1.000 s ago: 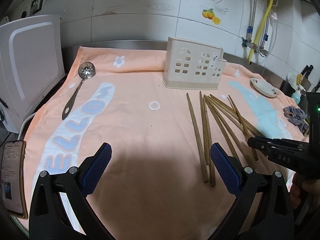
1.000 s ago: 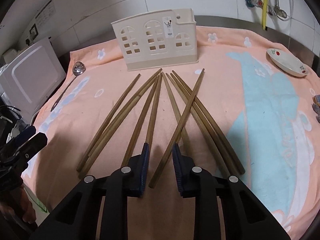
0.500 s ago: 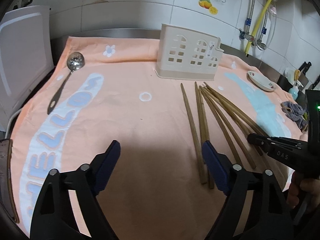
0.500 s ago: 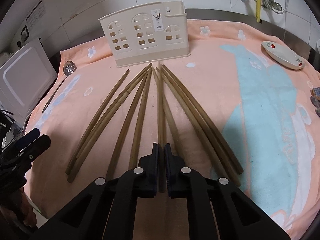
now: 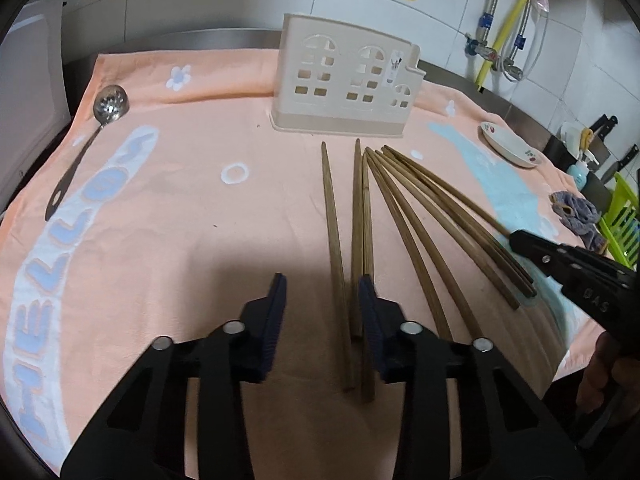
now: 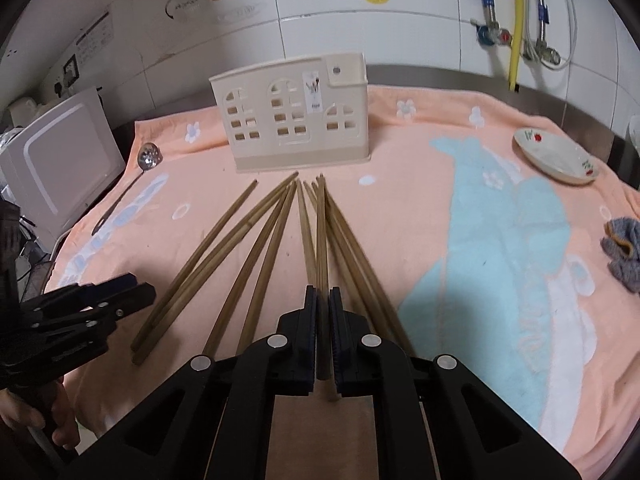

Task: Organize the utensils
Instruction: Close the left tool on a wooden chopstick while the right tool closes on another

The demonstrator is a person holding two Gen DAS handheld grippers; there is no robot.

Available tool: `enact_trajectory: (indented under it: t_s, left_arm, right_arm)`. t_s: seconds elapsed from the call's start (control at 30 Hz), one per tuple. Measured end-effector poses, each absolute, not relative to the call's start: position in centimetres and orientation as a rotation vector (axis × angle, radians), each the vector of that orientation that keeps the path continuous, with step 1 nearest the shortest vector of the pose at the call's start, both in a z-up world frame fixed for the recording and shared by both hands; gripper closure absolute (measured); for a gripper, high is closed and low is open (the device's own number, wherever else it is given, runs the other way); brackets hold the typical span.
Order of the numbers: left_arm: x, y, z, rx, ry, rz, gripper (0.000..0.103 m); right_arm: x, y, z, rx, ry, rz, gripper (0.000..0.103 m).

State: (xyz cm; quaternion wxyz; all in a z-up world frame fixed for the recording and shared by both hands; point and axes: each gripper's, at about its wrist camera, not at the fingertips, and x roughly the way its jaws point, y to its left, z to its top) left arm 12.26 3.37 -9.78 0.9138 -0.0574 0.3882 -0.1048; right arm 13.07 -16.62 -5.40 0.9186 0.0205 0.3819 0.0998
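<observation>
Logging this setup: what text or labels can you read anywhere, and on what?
"HELLO" on the towel, in pale blue letters along its left side.
"DAS" on the right gripper, embossed on its black body.
Sticker on the holder: too small to read.
Wall stickers: print blurred, unreadable.

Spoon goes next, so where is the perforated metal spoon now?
The perforated metal spoon lies at the far left of the peach towel, left of the cream plastic holder.
</observation>
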Motion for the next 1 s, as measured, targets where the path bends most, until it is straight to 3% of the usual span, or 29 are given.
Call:
enact_trajectory:
  t_s: [0.13,0.33,1.0]
  left_arm:
    - [12.6,2.9,-10.0,-0.127,0.814,-0.199,0.082]
    - [13.2,2.2,-10.3,-0.120,0.839,-0.190,0.087]
    - [14.1,1.5,-10.7,-0.075,0.884,-0.140,0.089]
  right_arm:
    - [13.0,-16.9,-4.9,0.022,0.761,0.222,0.097]
    - [13.1,-17.3,-4.5,0.015,0.745,0.243,0.097]
    - [14.1,-17.9,-3.5,-0.015,0.741,0.284,0.096]
